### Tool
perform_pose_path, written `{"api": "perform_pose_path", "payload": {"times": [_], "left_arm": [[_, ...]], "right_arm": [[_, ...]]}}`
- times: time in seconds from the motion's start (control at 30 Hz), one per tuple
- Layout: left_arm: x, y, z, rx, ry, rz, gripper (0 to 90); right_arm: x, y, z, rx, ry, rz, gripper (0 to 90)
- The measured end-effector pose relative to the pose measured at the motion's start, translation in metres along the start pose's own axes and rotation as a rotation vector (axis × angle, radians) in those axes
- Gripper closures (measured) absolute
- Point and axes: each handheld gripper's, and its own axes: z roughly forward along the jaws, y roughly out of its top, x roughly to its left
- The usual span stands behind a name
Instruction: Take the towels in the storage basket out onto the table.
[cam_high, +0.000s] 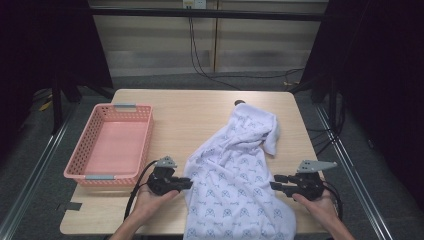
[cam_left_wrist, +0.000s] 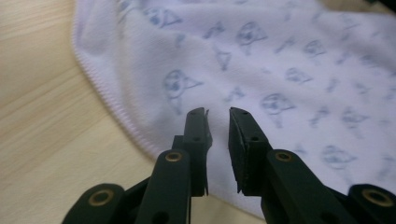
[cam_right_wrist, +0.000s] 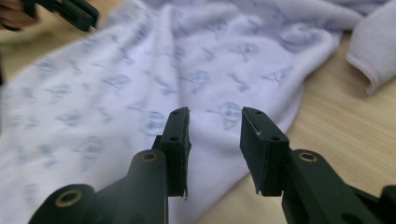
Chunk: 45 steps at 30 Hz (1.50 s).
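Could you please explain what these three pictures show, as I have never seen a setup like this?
A person sits at a wooden table and holds a black two-jaw gripper in each hand. One picture looks down from above; the other two come from cameras riding on the grippers, looking along their jaws. On the table lie a white printed cloth and an empty pink basket. The left gripper and the right gripper sit at opposite edges of the cloth. Both are open and hold nothing.
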Motion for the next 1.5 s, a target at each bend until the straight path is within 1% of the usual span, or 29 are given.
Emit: {"api": "perform_pose_path", "payload": {"times": [0.03,0.07,0.1,0.13,0.23,0.27,0.3,0.33,0.37,0.4,0.47,0.53,0.6,0.63,0.67,0.73,0.87,0.9,1.03,1.1,1.13,1.17,1.23,1.3,1.37,1.4,1.43,1.47,1.5], "left_arm": [[0.0,-0.001,0.001,0.006,0.002,0.009,73.8],[0.0,-0.001,0.001,0.006,0.002,0.009,71.1],[-0.003,-0.002,0.004,0.009,0.0,0.035,67.5],[-0.005,-0.002,0.005,0.015,0.001,0.041,64.8],[-0.008,-0.002,0.007,0.012,0.01,0.064,62.9],[-0.012,-0.003,0.007,0.013,0.034,0.108,62.0],[-0.012,-0.003,0.007,0.013,0.034,0.108,71.0],[-0.019,-0.006,0.008,0.026,0.074,0.187,75.9],[-0.022,-0.006,0.008,0.029,0.088,0.192,79.2],[-0.024,-0.006,0.008,0.034,0.087,0.186,85.2],[-0.027,-0.007,0.007,0.048,0.106,0.21,88.8],[-0.026,-0.008,0.005,0.049,0.091,0.174,89.3],[-0.021,-0.011,-0.003,0.044,0.076,0.14,89.5],[-0.021,-0.011,-0.003,0.044,0.076,0.14,89.5],[-0.017,-0.012,-0.018,-0.022,0.038,0.093,89.5],[-0.016,-0.011,-0.036,-0.107,0.0,0.057,89.5],[-0.031,-0.021,-0.061,-0.141,-0.029,0.084,89.5],[-0.036,-0.026,-0.067,-0.15,-0.049,0.072,89.5],[-0.057,-0.049,-0.088,-0.16,-0.134,0.093,89.3],[-0.063,-0.055,-0.092,-0.15,-0.154,0.098,86.7],[-0.063,-0.055,-0.092,-0.15,-0.154,0.098,79.2],[-0.064,-0.055,-0.092,-0.148,-0.144,0.091,73.3],[-0.057,-0.045,-0.083,-0.151,-0.108,0.086,70.5],[-0.049,-0.034,-0.07,-0.145,-0.112,0.083,69.7],[-0.041,-0.022,-0.052,-0.126,-0.078,0.086,67.9],[-0.041,-0.022,-0.052,-0.126,-0.078,0.086,67.4],[-0.037,-0.016,-0.043,-0.103,-0.075,0.086,67.4],[-0.033,-0.003,-0.021,-0.051,-0.034,0.114,67.0],[-0.033,-0.003,-0.021,-0.051,-0.034,0.114,67.2]], "right_arm": [[-0.005,-0.001,0.011,0.045,-0.02,-0.025,61.2],[-0.005,-0.001,0.011,0.045,-0.02,-0.025,61.2],[-0.007,-0.004,0.02,0.084,-0.036,-0.029,58.7],[-0.007,-0.005,0.023,0.103,-0.041,-0.039,58.0],[-0.005,-0.007,0.026,0.12,-0.059,-0.055,57.1],[-0.005,-0.009,0.028,0.144,-0.087,-0.071,55.2],[-0.005,-0.009,0.028,0.144,-0.087,-0.071,55.2],[-0.003,-0.01,0.03,0.141,-0.097,-0.104,55.6],[-0.001,-0.011,0.03,0.144,-0.105,-0.112,60.1],[0.0,-0.011,0.03,0.147,-0.099,-0.121,70.6],[0.003,-0.011,0.029,0.154,-0.07,-0.115,86.1],[0.006,-0.011,0.028,0.159,-0.066,-0.114,87.6],[0.006,-0.011,0.02,0.136,-0.045,-0.086,87.9],[0.006,-0.011,0.02,0.136,-0.045,-0.086,87.9],[0.004,-0.01,0.004,0.07,-0.035,-0.053,88.1],[0.004,-0.008,-0.013,0.011,-0.034,-0.03,88.2],[0.008,-0.015,-0.039,-0.019,-0.032,-0.012,88.3],[0.011,-0.019,-0.043,-0.019,-0.024,-0.007,88.2],[0.028,-0.035,-0.054,0.011,0.005,-0.011,87.9],[0.036,-0.038,-0.06,-0.002,0.006,-0.013,84.4],[0.036,-0.038,-0.06,-0.002,0.006,-0.013,84.4],[0.04,-0.037,-0.063,-0.018,0.01,-0.033,73.6],[0.038,-0.032,-0.06,-0.04,0.002,-0.02,72.4],[0.032,-0.028,-0.052,-0.048,0.0,-0.009,67.7],[0.025,-0.022,-0.04,-0.037,0.001,-0.012,65.8],[0.025,-0.022,-0.04,-0.037,0.001,-0.012,65.8],[0.022,-0.019,-0.034,-0.029,0.005,-0.013,62.5],[0.016,-0.012,-0.02,-0.005,-0.009,-0.02,60.3],[0.016,-0.012,-0.02,-0.005,-0.009,-0.02,60.3]]}}
